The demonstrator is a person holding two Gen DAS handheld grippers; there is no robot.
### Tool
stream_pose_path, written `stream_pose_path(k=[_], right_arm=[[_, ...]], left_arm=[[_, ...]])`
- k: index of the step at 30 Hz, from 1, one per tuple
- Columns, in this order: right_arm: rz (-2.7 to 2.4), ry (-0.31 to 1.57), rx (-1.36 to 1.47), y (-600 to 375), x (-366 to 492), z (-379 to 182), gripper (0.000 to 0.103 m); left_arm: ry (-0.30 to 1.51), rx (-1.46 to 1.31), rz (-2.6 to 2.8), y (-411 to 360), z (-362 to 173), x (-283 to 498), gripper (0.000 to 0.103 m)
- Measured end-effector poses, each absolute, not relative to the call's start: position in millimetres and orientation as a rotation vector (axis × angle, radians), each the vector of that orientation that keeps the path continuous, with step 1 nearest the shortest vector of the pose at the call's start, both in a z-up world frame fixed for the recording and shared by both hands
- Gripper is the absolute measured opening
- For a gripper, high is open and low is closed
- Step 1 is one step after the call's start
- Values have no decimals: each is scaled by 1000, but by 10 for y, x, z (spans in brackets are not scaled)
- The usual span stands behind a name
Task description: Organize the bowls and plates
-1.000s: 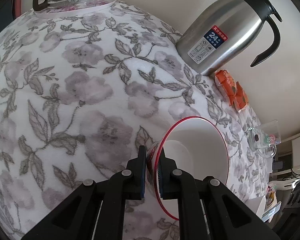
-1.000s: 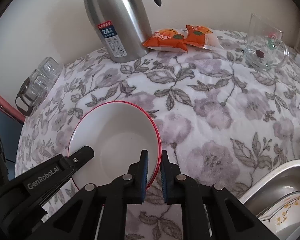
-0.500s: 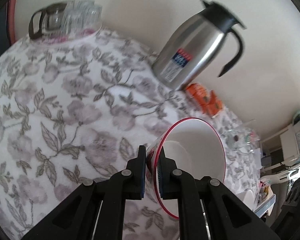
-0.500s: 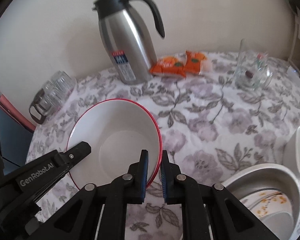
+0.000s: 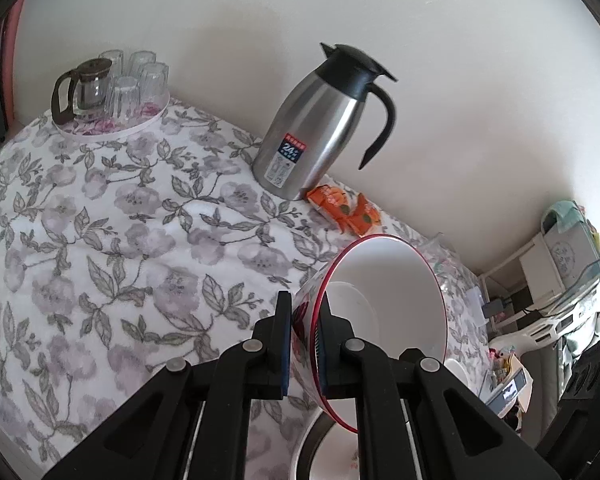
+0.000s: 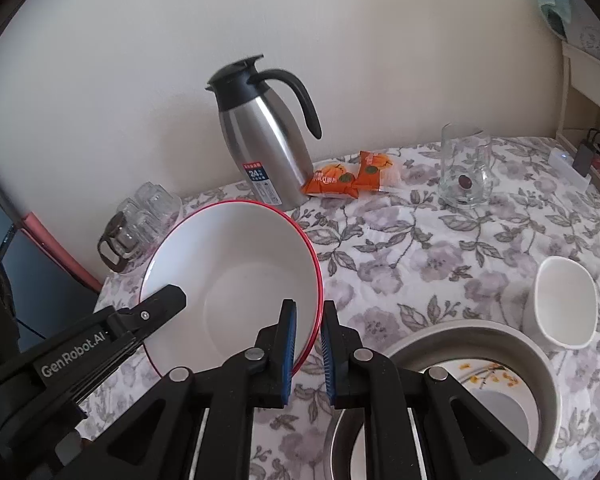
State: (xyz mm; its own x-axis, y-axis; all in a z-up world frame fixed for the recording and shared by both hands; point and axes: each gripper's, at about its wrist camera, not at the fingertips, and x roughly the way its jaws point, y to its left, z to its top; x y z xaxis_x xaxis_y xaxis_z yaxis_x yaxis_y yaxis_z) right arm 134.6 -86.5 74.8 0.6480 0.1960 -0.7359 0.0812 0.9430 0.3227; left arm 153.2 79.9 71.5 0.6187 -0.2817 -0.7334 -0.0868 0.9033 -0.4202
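While tilted, bowl (image 6: 236, 280) is pinched by both claws.

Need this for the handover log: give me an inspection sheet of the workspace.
Surface: table under a flowered cloth.
Job's things: red-rimmed bowl held off the table; metal basin holding a patterned plate; small white bowl beside it.
Clutter: steel jug, orange snack packets, glass mug, tray of glasses.
Grippers: left gripper and right gripper each shut on the bowl's rim.
Cables: wires by the shelf.
Surroundings: plain wall, white shelf.
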Motion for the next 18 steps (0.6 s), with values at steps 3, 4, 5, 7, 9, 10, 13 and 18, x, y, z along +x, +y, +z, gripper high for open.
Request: stream_pose_path(k=[3, 4, 5, 7, 9, 10, 13, 18], right_arm=[[70, 856, 352, -915, 1240, 804, 13], [71, 852, 353, -927, 1208, 814, 13], [73, 850, 353, -942, 1165, 828, 13], [75, 846, 355, -969, 1092, 838, 13], [79, 832, 370, -1020, 990, 837, 13], [82, 827, 381, -1045, 943, 828, 13], [87, 826, 399, -1109, 816, 794, 14], [83, 828, 430, -1261, 665, 726, 14]], left_arm=[[891, -439, -125, 759, 780, 1414, 10], [887, -438, -126, 746, 801, 1376, 10], [884, -435, -128, 733, 819, 1342, 10], [878, -425, -134, 705, 852, 1263, 10], [878, -418, -146, 666, 885, 1184, 11], [875, -410, -150, 648, 901, 1155, 11], [870, -371, -158, 551, 920, 1053, 11], [898, -366, -187, 441, 847, 971, 11]])
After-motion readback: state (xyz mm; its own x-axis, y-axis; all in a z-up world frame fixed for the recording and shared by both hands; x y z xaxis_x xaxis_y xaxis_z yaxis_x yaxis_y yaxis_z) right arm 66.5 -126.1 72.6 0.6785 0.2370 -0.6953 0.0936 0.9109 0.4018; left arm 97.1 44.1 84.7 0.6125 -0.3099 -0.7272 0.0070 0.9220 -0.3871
